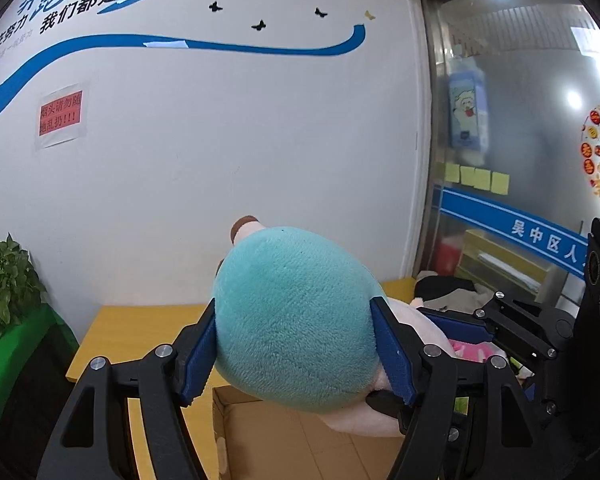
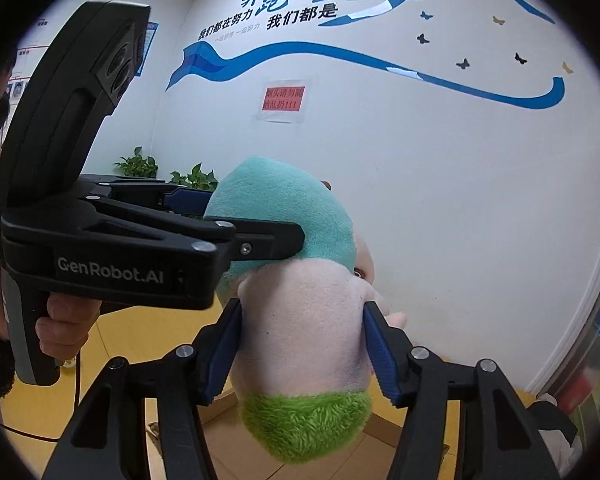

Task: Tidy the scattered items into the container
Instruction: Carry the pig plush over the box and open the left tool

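Landmark: the plush toy (image 1: 296,320), held in the air above an open cardboard box (image 1: 284,440).

Left of the toy, in the left wrist view: potted plant (image 1: 4,284) on a green stand (image 1: 16,356), well apart. Yellow table (image 1: 140,332) behind and below the toy, running left.

Left gripper (image 1: 294,354) clamped on the toy's teal end; blue ribbed pads (image 1: 392,350) pressed into the fur on both sides. Teal part round, fuzzy, bulging out past the pads. Small brown-tipped nub at the toy's top, far side. Pale pink plush showing below and right of the teal.

Right of the toy: right gripper seen side-on, just beside the pink part. Further right, a heap of dark and pink cloth on the table, then a frosted glass door (image 1: 520,120) with yellow sticky notes and a blue band.

Right wrist view, left of the toy: a hand (image 2: 64,328) wrapped round the left gripper's black handle. Two plants by the wall behind.

Right gripper (image 2: 300,354) gripping the toy's pale pink middle, pads dented into it. Bright green shaggy fringe hanging at the toy's lower end, teal cap at the upper end. Small pink limb sticking out to the toy's right. Box floor directly beneath the green fringe.
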Motion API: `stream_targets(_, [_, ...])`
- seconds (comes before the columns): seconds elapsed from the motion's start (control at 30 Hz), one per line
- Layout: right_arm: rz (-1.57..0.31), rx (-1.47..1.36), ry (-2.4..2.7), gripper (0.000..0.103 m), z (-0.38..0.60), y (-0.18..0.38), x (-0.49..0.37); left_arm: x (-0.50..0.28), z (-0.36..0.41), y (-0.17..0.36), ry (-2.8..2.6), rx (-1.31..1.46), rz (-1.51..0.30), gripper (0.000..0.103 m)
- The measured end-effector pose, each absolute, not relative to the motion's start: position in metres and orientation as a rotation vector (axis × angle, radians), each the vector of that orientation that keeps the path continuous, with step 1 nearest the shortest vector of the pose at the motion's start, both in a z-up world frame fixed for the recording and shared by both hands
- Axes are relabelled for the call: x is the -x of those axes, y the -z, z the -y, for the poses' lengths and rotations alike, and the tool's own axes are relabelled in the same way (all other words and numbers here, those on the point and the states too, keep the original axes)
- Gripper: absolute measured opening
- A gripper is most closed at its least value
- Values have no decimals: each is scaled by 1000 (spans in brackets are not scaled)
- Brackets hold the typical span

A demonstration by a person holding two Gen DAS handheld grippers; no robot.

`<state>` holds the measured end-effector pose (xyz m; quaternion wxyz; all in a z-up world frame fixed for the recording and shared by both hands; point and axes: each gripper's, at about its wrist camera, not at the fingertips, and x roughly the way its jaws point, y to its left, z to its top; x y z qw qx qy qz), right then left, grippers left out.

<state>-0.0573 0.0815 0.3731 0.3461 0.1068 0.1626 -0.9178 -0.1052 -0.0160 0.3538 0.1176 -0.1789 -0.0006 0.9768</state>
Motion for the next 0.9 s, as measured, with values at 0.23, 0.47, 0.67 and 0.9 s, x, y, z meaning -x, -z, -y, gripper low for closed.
stream_targets(0.23, [-518,-419,2320,3,-58,-323,108,173,10,-282,-2734,772,-1,48])
stream_targets(0.47, [-351,-726,2207,4,-74,-215,158,215,30,-149,-2606,1130,58,2])
stream_targets(0.67, [-278,-957,2235,31,-97,-157,194,223,44,-91,-2561,1244,135,29])
stream_targets(0.9, [-241,-1116,2193,70,-121,-119,180,200,41,-35,-2486,1344,46,74])
